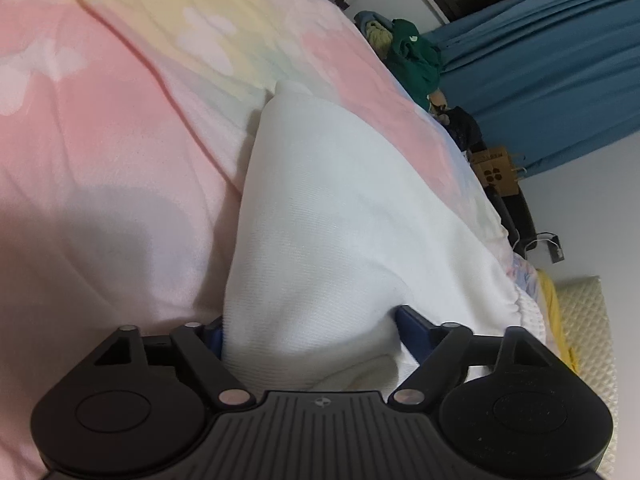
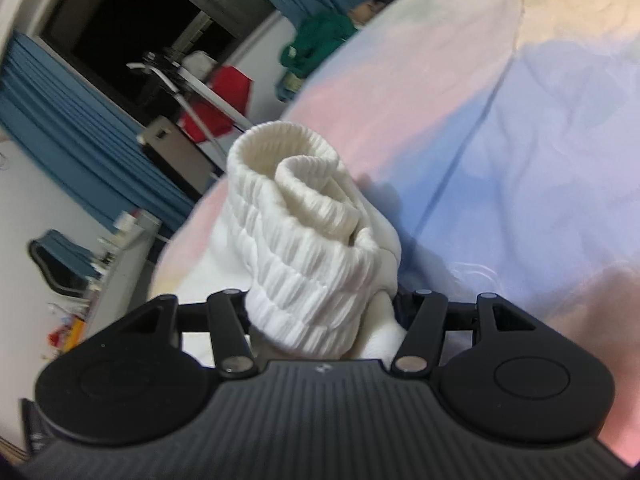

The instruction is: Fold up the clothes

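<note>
A white knit garment (image 1: 332, 208) lies on the pastel pink, yellow and blue bedspread (image 1: 100, 128). My left gripper (image 1: 310, 330) is shut on a fold of the garment, which drapes over and hides the fingertips. In the right wrist view my right gripper (image 2: 320, 320) is shut on the garment's ribbed elastic band (image 2: 304, 240), bunched and curled upward between the fingers above the bedspread (image 2: 500, 140). The right view is blurred.
A green garment (image 1: 416, 56) and other items lie at the bed's far edge. Blue curtains (image 1: 552, 64), a cardboard box (image 1: 496, 172) and a cream quilted panel (image 1: 584, 320) stand beyond. The right view shows a drying rack with red cloth (image 2: 220, 96) and a chair (image 2: 60, 260).
</note>
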Available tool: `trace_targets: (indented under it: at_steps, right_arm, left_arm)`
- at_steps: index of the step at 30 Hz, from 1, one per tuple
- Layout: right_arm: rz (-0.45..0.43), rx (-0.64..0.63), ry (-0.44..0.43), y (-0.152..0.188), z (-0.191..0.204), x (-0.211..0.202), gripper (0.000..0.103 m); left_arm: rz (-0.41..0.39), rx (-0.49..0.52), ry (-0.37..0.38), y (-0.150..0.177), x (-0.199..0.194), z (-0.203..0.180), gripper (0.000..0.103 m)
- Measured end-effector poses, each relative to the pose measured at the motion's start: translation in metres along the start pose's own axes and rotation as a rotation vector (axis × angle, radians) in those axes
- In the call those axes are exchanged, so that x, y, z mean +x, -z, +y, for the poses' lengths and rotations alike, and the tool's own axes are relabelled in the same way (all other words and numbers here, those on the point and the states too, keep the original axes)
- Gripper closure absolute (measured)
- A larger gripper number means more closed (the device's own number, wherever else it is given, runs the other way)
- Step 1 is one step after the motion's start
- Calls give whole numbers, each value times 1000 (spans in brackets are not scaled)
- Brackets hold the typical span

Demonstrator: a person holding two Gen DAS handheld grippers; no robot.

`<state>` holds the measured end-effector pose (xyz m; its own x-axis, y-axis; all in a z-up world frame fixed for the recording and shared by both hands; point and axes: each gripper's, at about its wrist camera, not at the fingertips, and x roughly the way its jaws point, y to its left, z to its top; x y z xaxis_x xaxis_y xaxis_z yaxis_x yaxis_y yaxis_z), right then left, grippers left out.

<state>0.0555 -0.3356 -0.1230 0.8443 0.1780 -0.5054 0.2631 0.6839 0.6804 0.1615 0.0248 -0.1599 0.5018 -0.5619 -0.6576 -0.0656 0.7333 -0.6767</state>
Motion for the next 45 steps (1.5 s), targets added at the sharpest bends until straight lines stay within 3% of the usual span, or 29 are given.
trace_targets:
  at_steps: [6,12,19,26,33,39,45]
  right_arm:
    - [1,2,-5,3,1,-3,44]
    - [-24,12,-70,-6,10,-16,46]
    - [-55,44,-164,-27,21,-36,48]
    - [-133,25,-171,-79,29,-70,49]
    - [-251,3,-104,-193,-9,-84,49]
    - [-341,59,-37,-293,-79,-77,49]
    - [-351,145,56,-356,-160,-43,49]
  left_arm:
    - [-49,59,-4,7,-12,-8,47]
    - [-107,76,32,16,-28,-14,57]
    - [-123,89,87,11,-37,-57,58]
    - [-119,104,132,2,-30,-121,58]
    - [-42,185,217,-27,74,-244,58]
    - [36,272,278,-41,192,-353,58]
    - [144,313,266,-19,307,-400,58]
